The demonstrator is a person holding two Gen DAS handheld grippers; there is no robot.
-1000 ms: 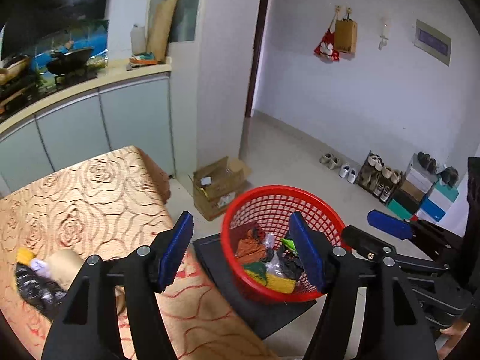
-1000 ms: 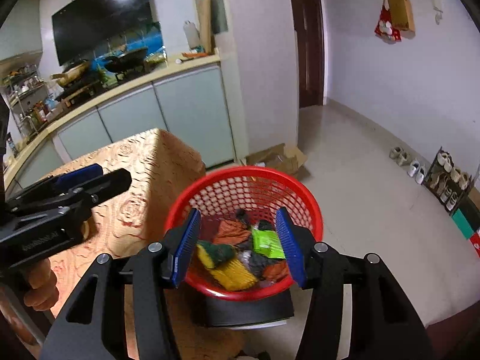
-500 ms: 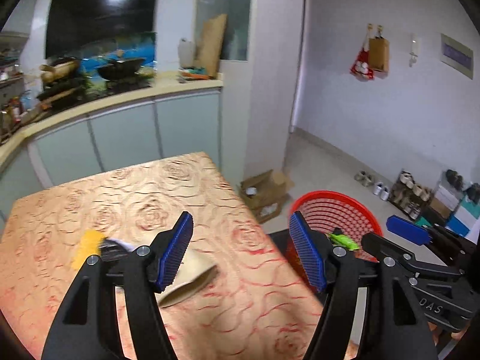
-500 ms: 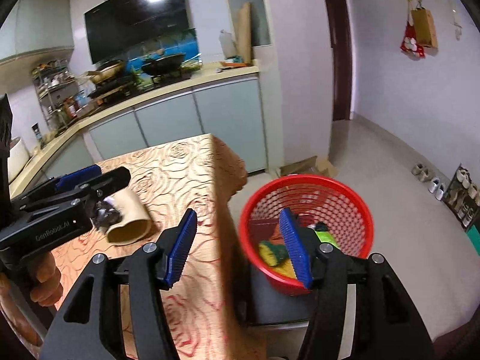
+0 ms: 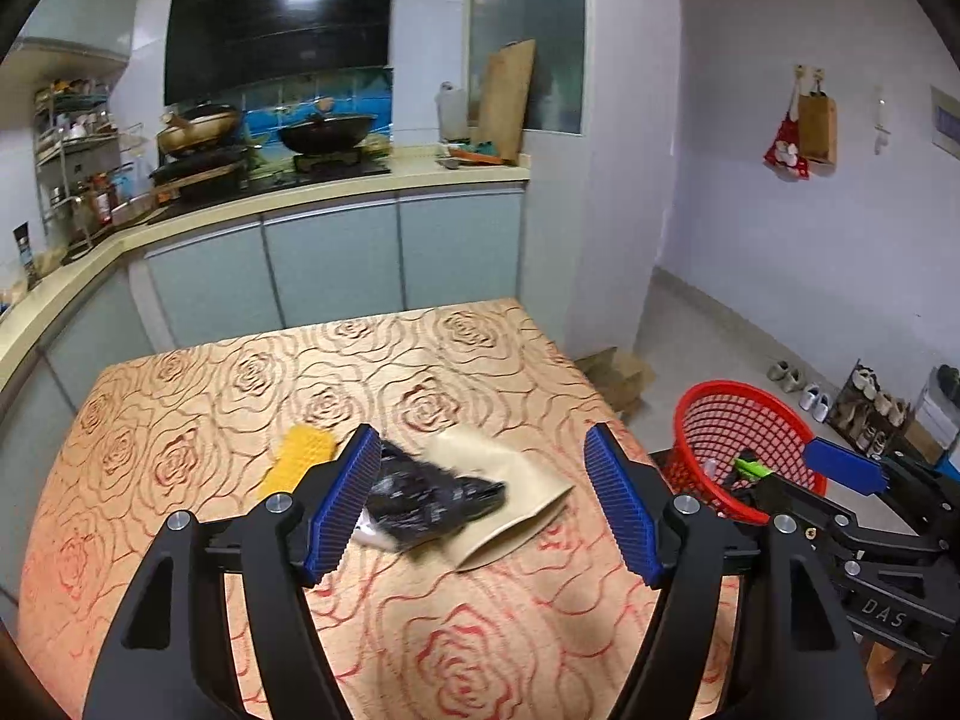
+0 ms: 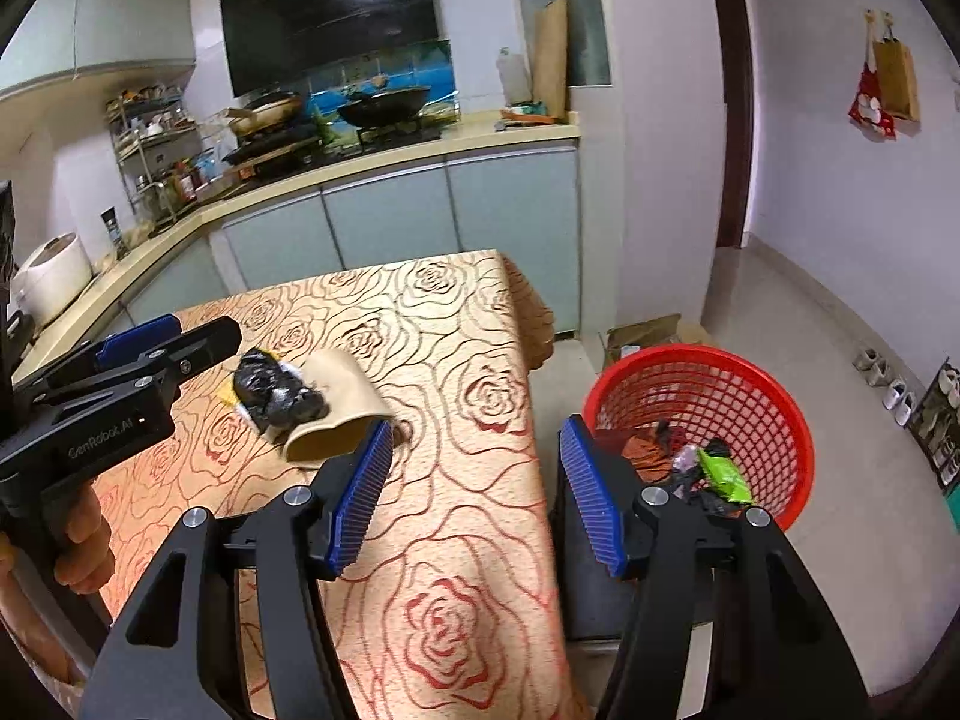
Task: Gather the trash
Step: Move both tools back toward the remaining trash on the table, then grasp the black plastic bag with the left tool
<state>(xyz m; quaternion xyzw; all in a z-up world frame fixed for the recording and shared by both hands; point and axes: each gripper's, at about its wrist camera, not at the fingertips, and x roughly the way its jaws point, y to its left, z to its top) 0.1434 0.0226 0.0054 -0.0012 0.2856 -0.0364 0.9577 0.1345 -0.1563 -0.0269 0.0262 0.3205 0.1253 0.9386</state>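
Observation:
On the rose-patterned tablecloth (image 5: 420, 630) lie a crumpled black bag (image 5: 432, 498), a tan paper pouch (image 5: 516, 480) under it, and a yellow piece (image 5: 300, 456). My left gripper (image 5: 480, 438) hovers short of this pile, its jaws opening with nothing between them. From the right wrist the same black bag (image 6: 276, 390) and pouch (image 6: 342, 402) sit ahead to the left, beside the left gripper (image 6: 156, 348). My right gripper (image 6: 477, 426) hangs over the table's right edge, jaws opening and empty. The red basket (image 6: 690, 354) holds a green wrapper (image 6: 723, 474) and other trash.
The red basket (image 5: 708, 420) stands on a black stool (image 6: 594, 588) right of the table. A cardboard box (image 6: 642, 336) and shoes (image 5: 804, 390) are on the floor. A kitchen counter (image 5: 336, 192) with pans runs behind the table. A hand (image 6: 84, 546) grips the left tool.
Both views have swung left from over the basket to the table. The basket has slid to the right side, and the pile of trash now sits in front of the left gripper.

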